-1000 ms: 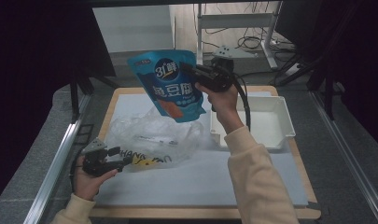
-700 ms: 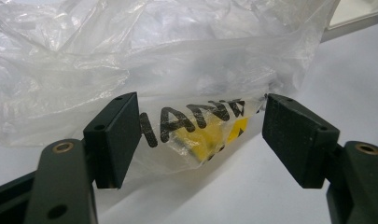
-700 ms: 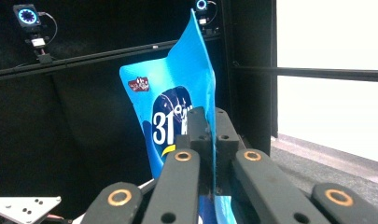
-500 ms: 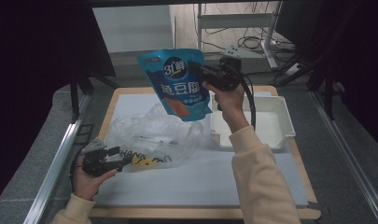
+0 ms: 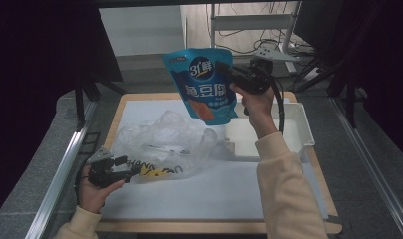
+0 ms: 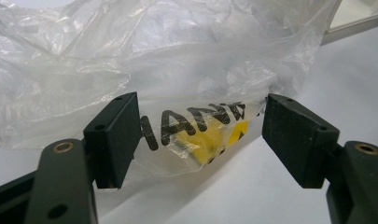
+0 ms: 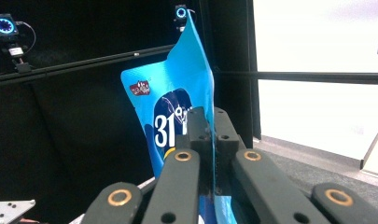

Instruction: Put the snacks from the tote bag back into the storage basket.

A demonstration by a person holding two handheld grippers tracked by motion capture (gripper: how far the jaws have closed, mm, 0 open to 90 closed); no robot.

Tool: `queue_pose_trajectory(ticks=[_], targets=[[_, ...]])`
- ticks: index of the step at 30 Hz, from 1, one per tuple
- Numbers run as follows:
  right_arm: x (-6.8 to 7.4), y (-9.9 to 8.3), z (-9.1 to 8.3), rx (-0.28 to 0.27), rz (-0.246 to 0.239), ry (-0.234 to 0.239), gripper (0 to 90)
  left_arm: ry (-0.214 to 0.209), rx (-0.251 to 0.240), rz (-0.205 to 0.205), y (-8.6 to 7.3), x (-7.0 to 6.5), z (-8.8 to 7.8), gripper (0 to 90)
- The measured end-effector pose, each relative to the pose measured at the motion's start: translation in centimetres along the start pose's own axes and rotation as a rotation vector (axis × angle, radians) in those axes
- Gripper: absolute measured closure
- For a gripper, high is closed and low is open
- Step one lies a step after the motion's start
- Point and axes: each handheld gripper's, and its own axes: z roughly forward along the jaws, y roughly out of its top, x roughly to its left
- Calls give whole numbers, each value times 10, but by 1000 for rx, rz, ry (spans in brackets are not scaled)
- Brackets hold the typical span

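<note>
High view: the right claw (image 5: pixel 228 71) is gripping a blue stand-up pouch (image 5: pixel 204 82) by its right edge and holding it up in the air, beyond the far edge of the surface (image 5: pixel 189 199). The pouch is hanging to the left of this claw and slightly tilted, its printed face toward the camera. Below and to the right of the right claw a white tray (image 5: pixel 301 127) is sitting on the surface. The left claw (image 5: pixel 132 172) is lying low at the near left, pointing right, with the printed end of a crumpled clear plastic bag (image 5: pixel 164 142) at its tips. The rest of the bag is spreading beyond and to the right of this claw, reaching almost to the tray.

Left gripper view: the left claw (image 6: pixel 200 133) is standing wide, its two black pads well apart. The bag's (image 6: pixel 144 65) end, with black letters and a yellow patch, is lying between the jaws. It is touching the left pad (image 6: pixel 113 135); whether it is touching the right one I cannot tell. A corner of the tray (image 6: pixel 359 16) is showing at the upper right, well beyond the claw.

Right gripper view: the right claw (image 7: pixel 210 126) is pinched tight on the pouch's (image 7: pixel 170 100) edge. The blue film is rising above the pads, and its printed face is turning to the left of the claw.
</note>
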Motion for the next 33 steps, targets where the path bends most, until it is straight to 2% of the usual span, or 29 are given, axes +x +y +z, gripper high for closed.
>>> queue_pose_trajectory(ticks=[15,33], targets=[[-19,0,-23,-14,-1,-40,888,3,-5,-5,1,1,-1,287],[-31,1,-39,-23,2,-76,888,-1,-4,-1,2,-1,-1,287]])
